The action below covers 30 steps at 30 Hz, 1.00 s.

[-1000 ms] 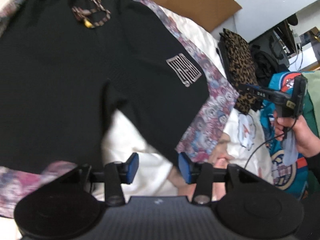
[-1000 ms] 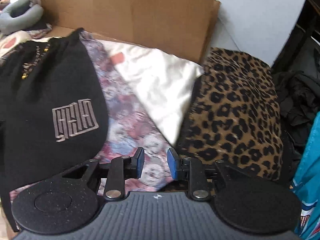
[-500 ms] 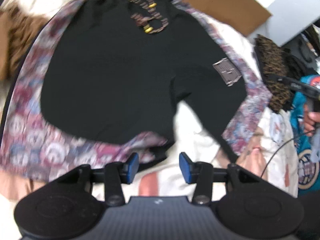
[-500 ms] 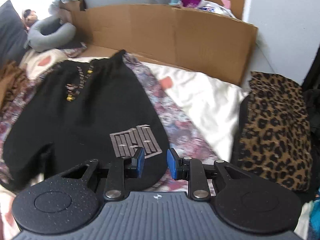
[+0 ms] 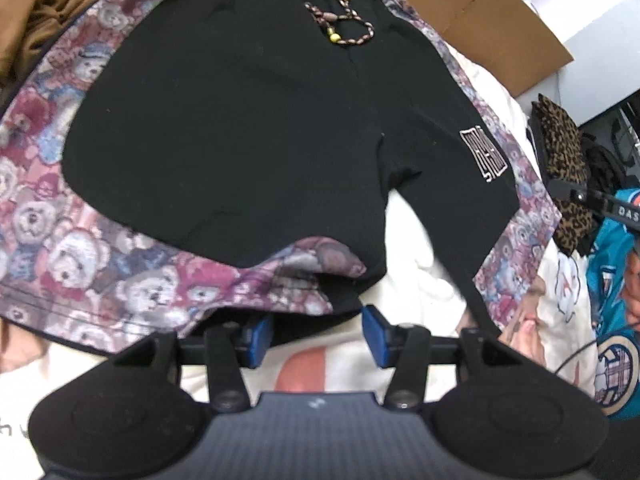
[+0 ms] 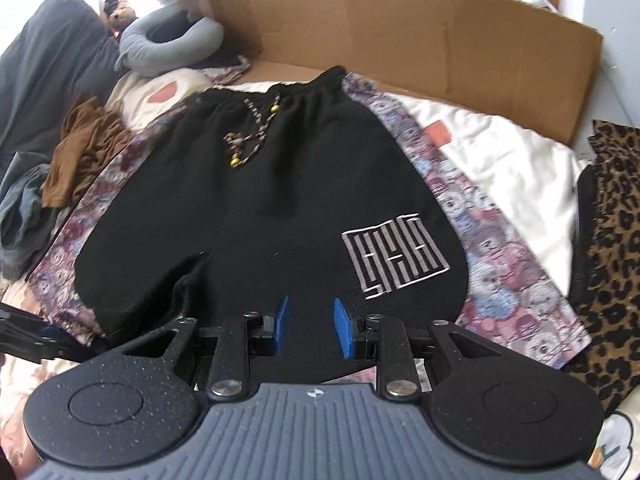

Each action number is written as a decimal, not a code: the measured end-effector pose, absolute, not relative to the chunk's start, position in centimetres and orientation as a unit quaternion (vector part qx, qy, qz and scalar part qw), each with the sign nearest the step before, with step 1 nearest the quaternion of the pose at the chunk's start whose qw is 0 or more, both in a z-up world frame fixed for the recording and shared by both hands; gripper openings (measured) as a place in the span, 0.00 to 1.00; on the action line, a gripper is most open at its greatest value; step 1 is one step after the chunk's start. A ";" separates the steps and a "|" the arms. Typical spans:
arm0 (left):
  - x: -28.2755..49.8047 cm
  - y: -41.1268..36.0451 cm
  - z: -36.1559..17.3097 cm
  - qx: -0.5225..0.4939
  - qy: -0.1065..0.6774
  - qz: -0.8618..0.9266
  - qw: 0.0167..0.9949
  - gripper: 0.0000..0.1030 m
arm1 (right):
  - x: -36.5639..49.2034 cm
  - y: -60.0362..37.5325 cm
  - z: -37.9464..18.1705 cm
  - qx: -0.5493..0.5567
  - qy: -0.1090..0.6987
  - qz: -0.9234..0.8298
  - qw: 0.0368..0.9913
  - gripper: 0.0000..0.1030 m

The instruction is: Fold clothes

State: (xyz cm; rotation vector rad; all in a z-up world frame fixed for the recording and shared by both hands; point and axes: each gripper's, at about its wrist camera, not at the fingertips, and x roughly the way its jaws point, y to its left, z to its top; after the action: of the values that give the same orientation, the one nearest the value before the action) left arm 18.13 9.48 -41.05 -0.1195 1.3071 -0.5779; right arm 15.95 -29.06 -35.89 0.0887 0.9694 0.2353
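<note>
black shorts (image 5: 248, 128) flat on bear-print cloth (image 5: 80, 256) | left gripper (image 5: 316, 332) opening, nothing held | right gripper (image 6: 309, 326) parted, empty, over shorts' hem

Black shorts (image 6: 256, 216) lie flat on a teddy-bear print cloth (image 6: 492, 276), waistband toward a cardboard wall (image 6: 440, 36). A beaded drawstring (image 6: 250, 136) curls below the waistband, and a maze-like logo (image 6: 394, 258) marks one leg. The right gripper (image 6: 309, 326) hangs over the hem, blue pads parted with nothing between them. A leopard-print garment (image 6: 612, 248) lies alongside.
</note>
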 end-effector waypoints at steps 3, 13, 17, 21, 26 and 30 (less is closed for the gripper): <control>18.3 8.8 -41.3 -0.066 0.585 -0.271 0.761 0.50 | 15.8 -28.3 -36.2 0.038 0.468 0.125 0.874 0.31; 17.9 8.6 -42.3 -0.069 0.590 -0.281 0.754 0.03 | 15.1 -26.6 -37.7 0.043 0.490 0.154 0.857 0.31; 17.4 9.4 -41.7 -0.081 0.590 -0.299 0.745 0.01 | 14.9 -26.1 -38.1 0.044 0.498 0.167 0.850 0.31; 16.8 9.8 -40.9 -0.079 0.594 -0.315 0.736 0.01 | 14.6 -25.8 -38.3 0.051 0.505 0.181 0.843 0.31; 16.4 9.9 -39.9 -0.056 0.601 -0.342 0.721 0.01 | 14.4 -25.2 -38.7 0.071 0.518 0.200 0.829 0.31; 16.2 10.5 -39.2 -0.035 0.602 -0.365 0.709 0.01 | 14.2 -24.4 -38.9 0.072 0.525 0.218 0.819 0.31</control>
State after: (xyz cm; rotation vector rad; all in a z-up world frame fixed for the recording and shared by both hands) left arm 16.19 10.49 -39.16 -0.0772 1.3366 -0.8091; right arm 14.17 -24.43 -38.90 0.1540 1.1190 0.4646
